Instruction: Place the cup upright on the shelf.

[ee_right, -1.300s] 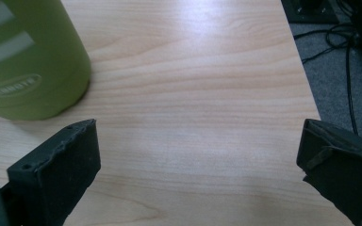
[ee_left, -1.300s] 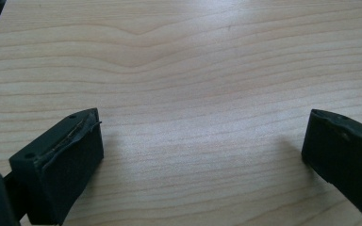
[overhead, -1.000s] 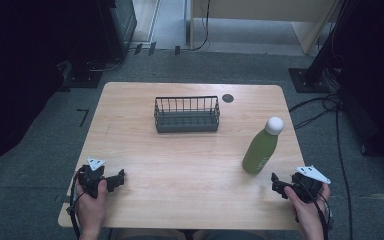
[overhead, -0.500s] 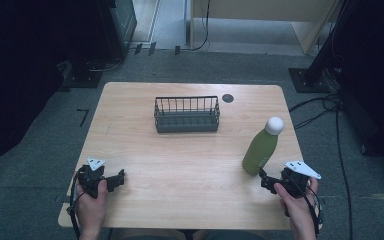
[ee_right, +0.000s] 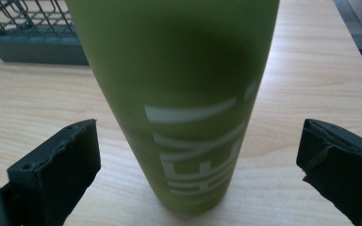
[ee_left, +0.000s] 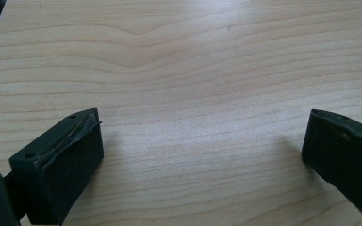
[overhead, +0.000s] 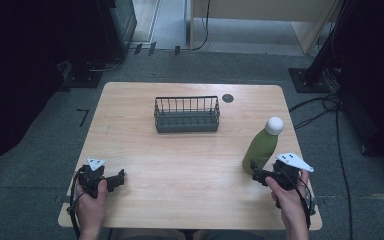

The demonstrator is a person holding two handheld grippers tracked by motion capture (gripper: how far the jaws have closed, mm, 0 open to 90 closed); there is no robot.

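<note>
A green bottle (overhead: 260, 147) with a white cap (overhead: 274, 125) stands upright at the table's right side. My right gripper (overhead: 254, 171) is open just in front of the bottle's base. In the right gripper view the bottle (ee_right: 179, 84) stands between the two wide-apart jaws of that gripper (ee_right: 195, 162), touching neither. My left gripper (overhead: 119, 177) rests near the front left corner, open, with bare wood between its jaws in the left gripper view (ee_left: 202, 150). A dark wire basket (overhead: 186, 114) sits empty at the back middle.
The wooden table (overhead: 190, 165) has a small dark round spot (overhead: 227, 98) behind the basket. The basket's corner (ee_right: 28, 33) appears at the upper left of the right gripper view. Cables and dark stands lie on the grey floor around the table.
My right gripper has moved left and forward until its jaws flank the bottle's base. The left gripper has stayed still.
</note>
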